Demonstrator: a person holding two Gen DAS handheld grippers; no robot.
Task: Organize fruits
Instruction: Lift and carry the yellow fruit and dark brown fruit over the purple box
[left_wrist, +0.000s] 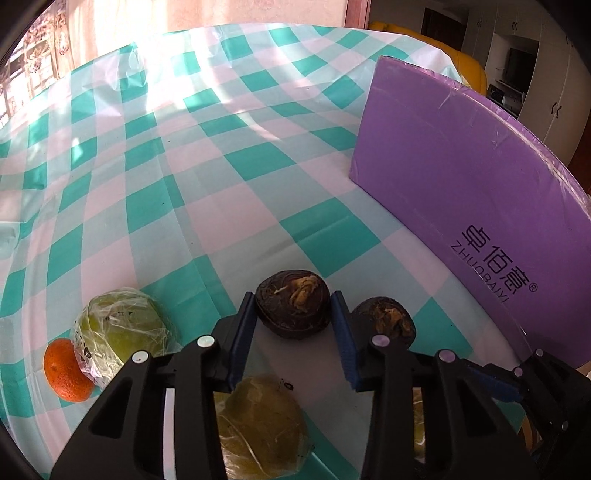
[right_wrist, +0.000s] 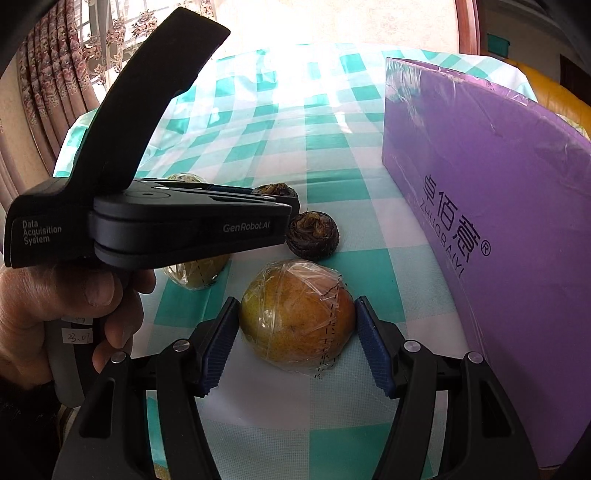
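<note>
In the left wrist view my left gripper (left_wrist: 293, 306) has its blue pads on either side of a dark brown round fruit (left_wrist: 293, 308), apparently touching it. A second dark fruit (left_wrist: 384, 321) lies just right of the right finger. A wrapped green fruit (left_wrist: 122, 328) and an orange (left_wrist: 66, 371) lie at the left; another wrapped fruit (left_wrist: 258, 424) sits under the gripper. In the right wrist view my right gripper (right_wrist: 297, 321) brackets a plastic-wrapped yellow-orange fruit (right_wrist: 295, 317), pads at its sides. The left gripper's body (right_wrist: 184, 225) is ahead at the left.
A purple box (left_wrist: 461, 177) stands upright on the right side of the table, also in the right wrist view (right_wrist: 498, 206). The green-and-white checked tablecloth (left_wrist: 221, 147) stretches far ahead. Curtains (right_wrist: 48, 96) and a window lie beyond the far edge.
</note>
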